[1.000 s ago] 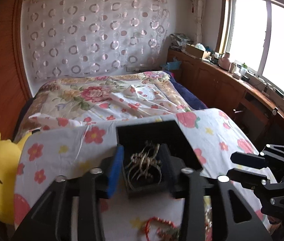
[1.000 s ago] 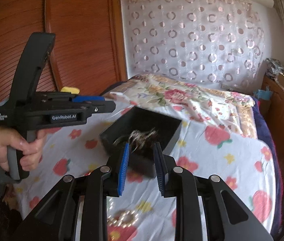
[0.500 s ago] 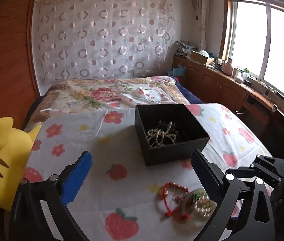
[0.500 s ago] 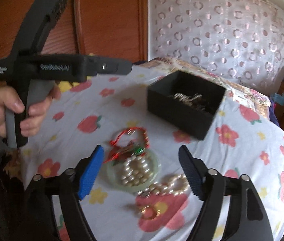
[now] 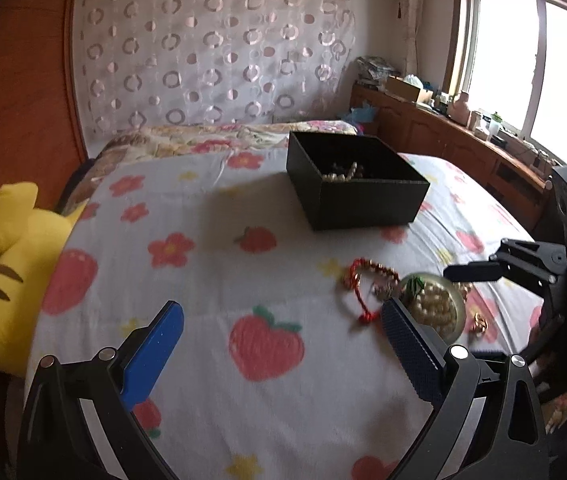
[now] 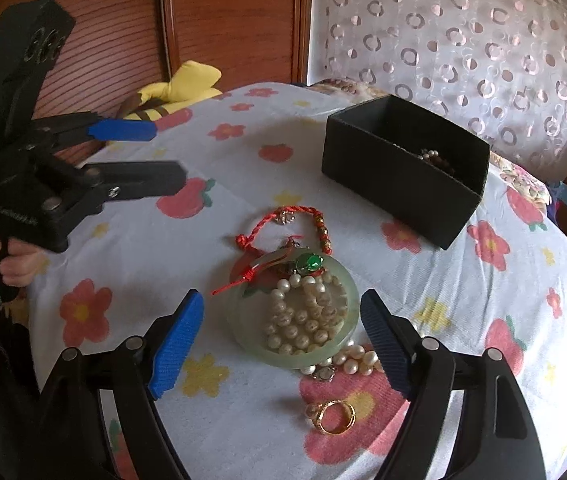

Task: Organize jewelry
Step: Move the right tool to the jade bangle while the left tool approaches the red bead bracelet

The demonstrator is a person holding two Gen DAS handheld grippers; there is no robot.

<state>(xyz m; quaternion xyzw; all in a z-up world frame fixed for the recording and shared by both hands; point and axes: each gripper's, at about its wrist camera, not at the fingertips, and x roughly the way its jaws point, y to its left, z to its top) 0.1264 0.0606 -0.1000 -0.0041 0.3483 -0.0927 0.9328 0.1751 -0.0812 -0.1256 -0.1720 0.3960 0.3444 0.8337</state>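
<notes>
Left gripper (image 5: 283, 340) fingers spread wide, nothing held; right gripper (image 6: 283, 332) likewise, both hovering low.

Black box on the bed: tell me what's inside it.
Inside the open black cardboard box, a cluster of pale pearl beads with darker beads shows. The near wall hides the floor and anything lower.

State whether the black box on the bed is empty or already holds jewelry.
Not empty. The open black box already holds a pearl strand against its inner wall; how full it is cannot be told.
</notes>
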